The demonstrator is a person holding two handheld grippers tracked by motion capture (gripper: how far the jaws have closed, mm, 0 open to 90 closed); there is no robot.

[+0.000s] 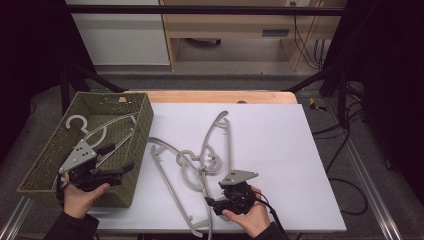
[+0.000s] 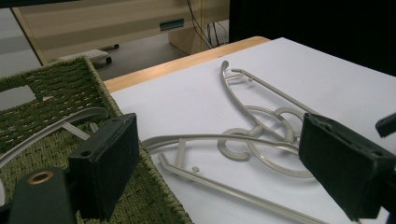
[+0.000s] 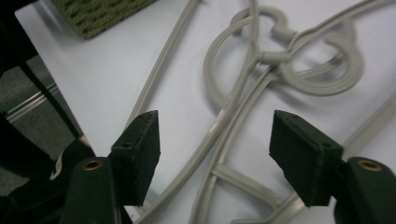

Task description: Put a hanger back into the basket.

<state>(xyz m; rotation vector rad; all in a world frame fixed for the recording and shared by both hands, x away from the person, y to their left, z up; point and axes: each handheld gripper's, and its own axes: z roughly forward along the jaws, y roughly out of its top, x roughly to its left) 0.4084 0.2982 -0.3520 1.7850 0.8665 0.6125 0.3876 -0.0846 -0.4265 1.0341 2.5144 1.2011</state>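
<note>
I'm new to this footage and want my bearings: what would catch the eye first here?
Two grey hangers lie tangled, hooks interlocked, on the white table. The right hand-held gripper hovers with open jaws astride their crossed arms. At the left sits a green woven basket with another hanger inside.
</note>
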